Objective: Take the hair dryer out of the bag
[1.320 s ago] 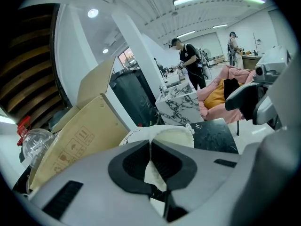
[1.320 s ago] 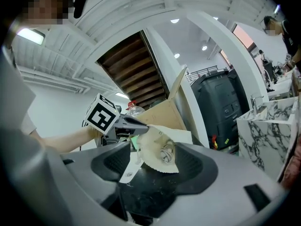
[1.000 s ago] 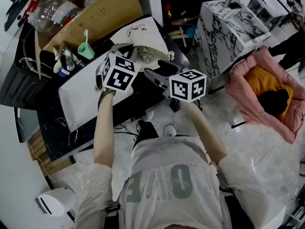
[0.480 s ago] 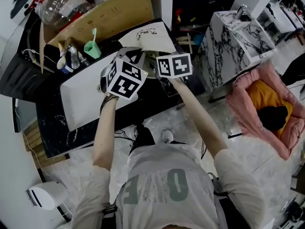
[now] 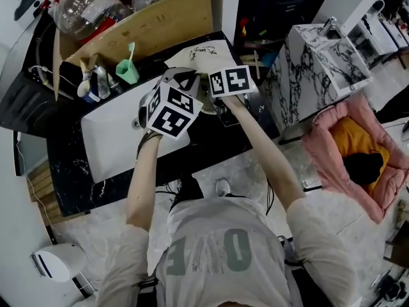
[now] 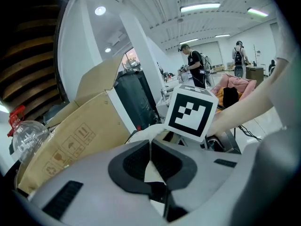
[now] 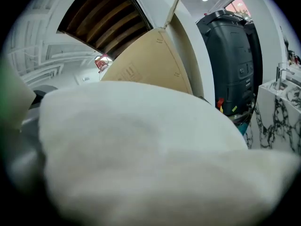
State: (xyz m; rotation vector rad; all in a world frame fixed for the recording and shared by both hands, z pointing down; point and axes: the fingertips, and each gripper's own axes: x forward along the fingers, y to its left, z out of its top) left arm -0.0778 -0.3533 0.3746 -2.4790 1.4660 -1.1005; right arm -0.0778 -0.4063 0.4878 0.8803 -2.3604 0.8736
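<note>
Left gripper [image 6: 150, 150] pinches edge of white bag [image 5: 199, 51] on dark counter [image 5: 211, 139] by cardboard box [image 5: 160, 21]; bag cloth blocks right gripper [image 5: 225, 82] jaws, state unclear; dryer hidden, axis unknown

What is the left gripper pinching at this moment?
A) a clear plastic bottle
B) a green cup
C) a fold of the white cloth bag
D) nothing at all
C: the left gripper view shows the left gripper closed on a fold of the white bag.
</note>
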